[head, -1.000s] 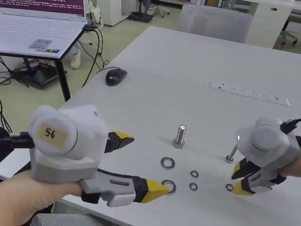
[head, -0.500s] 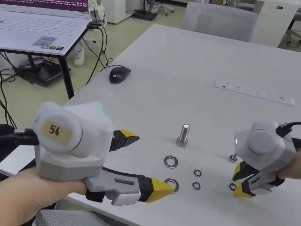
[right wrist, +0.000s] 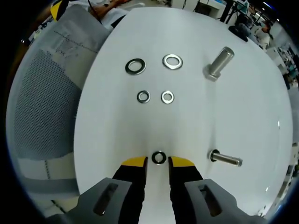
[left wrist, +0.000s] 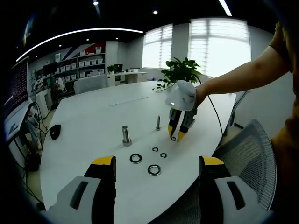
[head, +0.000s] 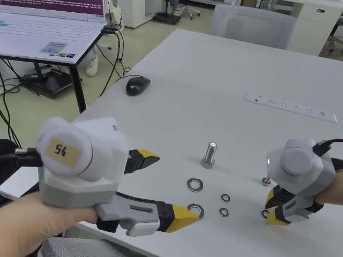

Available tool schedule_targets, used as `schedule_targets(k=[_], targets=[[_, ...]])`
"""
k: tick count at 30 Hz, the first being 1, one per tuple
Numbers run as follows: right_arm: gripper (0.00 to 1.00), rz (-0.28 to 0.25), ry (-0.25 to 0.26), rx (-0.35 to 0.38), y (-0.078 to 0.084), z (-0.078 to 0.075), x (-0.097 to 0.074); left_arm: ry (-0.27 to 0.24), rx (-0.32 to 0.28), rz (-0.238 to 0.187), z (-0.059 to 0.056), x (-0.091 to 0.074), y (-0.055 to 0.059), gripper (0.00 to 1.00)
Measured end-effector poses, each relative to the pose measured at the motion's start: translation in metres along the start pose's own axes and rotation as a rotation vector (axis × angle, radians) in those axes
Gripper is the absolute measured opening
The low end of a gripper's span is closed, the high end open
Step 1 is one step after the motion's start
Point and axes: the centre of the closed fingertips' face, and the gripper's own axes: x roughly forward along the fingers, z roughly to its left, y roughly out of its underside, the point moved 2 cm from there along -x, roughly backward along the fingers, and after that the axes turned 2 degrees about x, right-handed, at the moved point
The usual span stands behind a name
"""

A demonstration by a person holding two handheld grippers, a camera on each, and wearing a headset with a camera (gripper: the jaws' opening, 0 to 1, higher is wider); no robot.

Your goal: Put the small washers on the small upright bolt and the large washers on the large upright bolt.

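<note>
Right claw [right wrist: 158,164] was open only by a narrow gap and held nothing. One small washer [right wrist: 159,157] lay flat on the worktop [right wrist: 243,116] just at the mouth of its tips, not touched by them. In the right gripper view the small bolt [right wrist: 224,158] stood near this washer at 3 o'clock. Two other small washers [right wrist: 143,96] lay at 12 o'clock, two large washers [right wrist: 135,66] beyond them, and the large bolt [right wrist: 218,63] at 1 o'clock.

Left claw [head: 174,184] was wide open and empty. Its lower tip was just beside the nearer large washer [head: 195,210], which lay close to the worktop's near edge. Bare surface spread from the large bolt towards 12 o'clock, up to a power strip [head: 292,106], and to a mouse [head: 138,85] by the left edge.
</note>
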Motion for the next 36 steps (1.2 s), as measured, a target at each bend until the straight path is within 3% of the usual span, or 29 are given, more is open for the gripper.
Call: schedule_targets(k=[7,22,29,36], targets=[[0.14,0.01,0.011,-0.003,-0.001,-0.001,0.0,0.003,0.0,0.002,-0.002,-0.001,0.001,0.71],[0.12,0.027,0.024,-0.019,-0.001,-0.001,-0.002,0.008,0.013,0.006,-0.005,-0.004,-0.001,0.7],[0.12,0.011,0.044,-0.006,0.004,-0.007,-0.022,0.018,0.022,0.003,-0.009,-0.004,-0.002,0.7],[0.12,0.006,0.098,0.008,0.008,-0.024,-0.048,0.03,0.026,0.01,-0.013,0.0,-0.001,0.7]])
